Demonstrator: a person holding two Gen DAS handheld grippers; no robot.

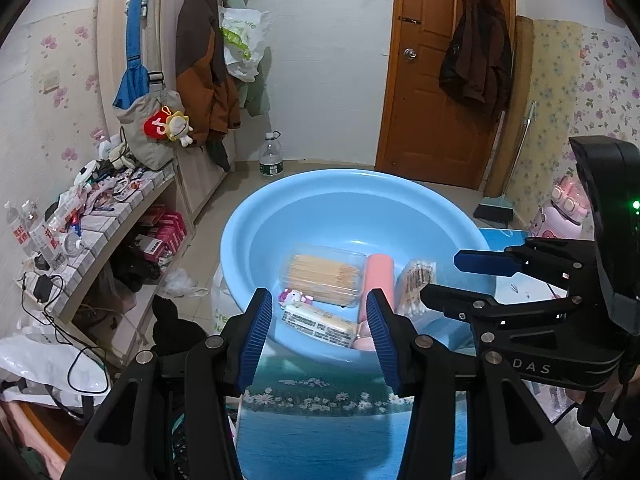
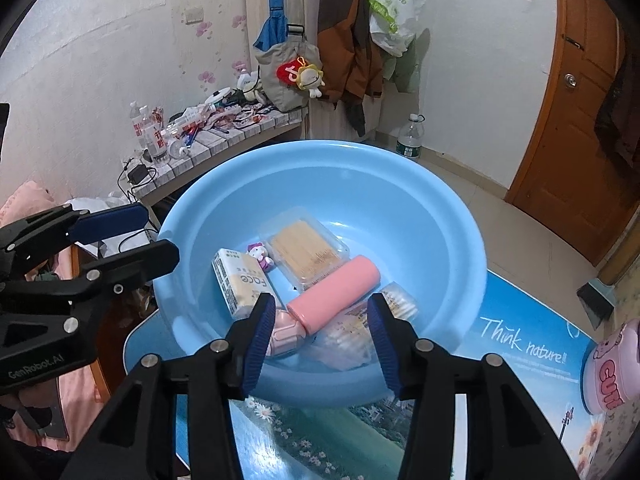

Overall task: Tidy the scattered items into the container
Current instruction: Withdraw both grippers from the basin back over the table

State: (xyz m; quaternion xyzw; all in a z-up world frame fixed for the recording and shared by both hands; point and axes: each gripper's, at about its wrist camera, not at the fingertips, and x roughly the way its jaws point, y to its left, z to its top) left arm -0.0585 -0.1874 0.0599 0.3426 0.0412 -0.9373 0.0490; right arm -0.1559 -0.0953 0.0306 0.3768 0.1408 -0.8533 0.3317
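A light blue basin (image 1: 256, 236) (image 2: 440, 200) sits on a table with a printed cover. In it lie a clear box of toothpicks (image 1: 322, 274) (image 2: 306, 250), a pink cylinder case (image 1: 376, 276) (image 2: 334, 294), a tissue pack (image 1: 320, 326) (image 2: 240, 282), a small cat figure (image 1: 292, 297) (image 2: 261, 256) and a pack of cotton swabs (image 1: 416, 284) (image 2: 348, 336). My left gripper (image 1: 320, 334) (image 2: 132, 236) is open and empty at the basin's near left rim. My right gripper (image 2: 320, 340) (image 1: 444, 278) is open and empty above the near rim.
A pink cartoon tub (image 2: 612, 372) (image 1: 560, 216) stands on the table at the right. A cluttered tiled shelf (image 1: 92, 232) (image 2: 224, 136) runs along the left wall. A water bottle (image 1: 271, 156) stands on the floor behind. A wooden door (image 1: 440, 80) is at the back right.
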